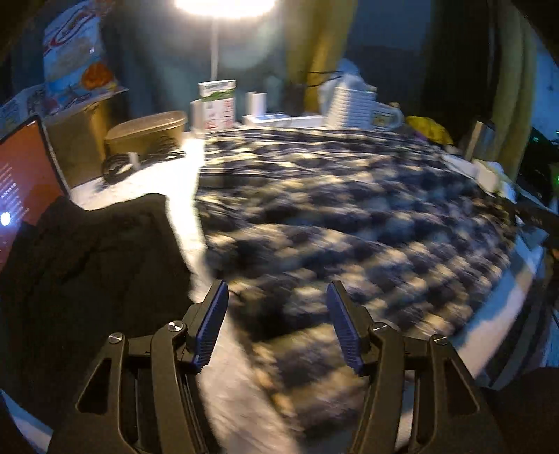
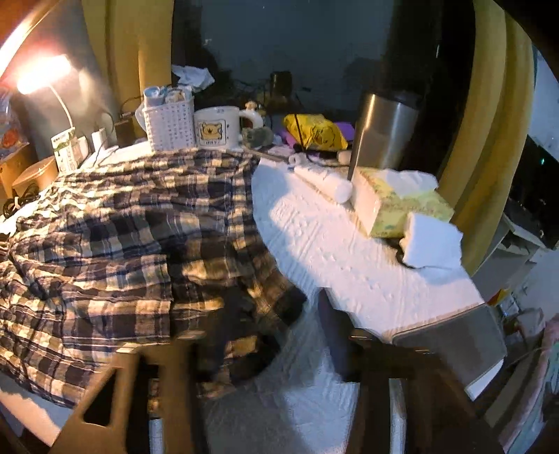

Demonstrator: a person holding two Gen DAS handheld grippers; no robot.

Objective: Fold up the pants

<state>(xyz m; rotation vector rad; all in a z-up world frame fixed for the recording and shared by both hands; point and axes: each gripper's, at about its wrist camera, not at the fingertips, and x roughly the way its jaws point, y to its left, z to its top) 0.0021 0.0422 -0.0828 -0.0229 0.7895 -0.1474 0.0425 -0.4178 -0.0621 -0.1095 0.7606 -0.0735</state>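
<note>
Here the left tool [image 1: 277, 297] tilts down over the checked pants [image 1: 349, 209], its blue pads [image 1: 209, 328] spread with nothing between them. The right tool [image 2: 258, 335] tilts down too (it is blurred), spread wide over a corner of the pants, which lie rumpled on the white table [image 2: 314, 237]. A white basket [image 2: 170, 124] holds small packets.

Room dim, warm lamp [image 1: 223, 7] only source, blown-out glare at top in left view, at upper left in right view. Plaid pants [image 1: 349, 223] motion-smeared in left view. Fisheye bending, dark corners. Hard shadows across white tablecloth [image 2: 349, 244].
</note>
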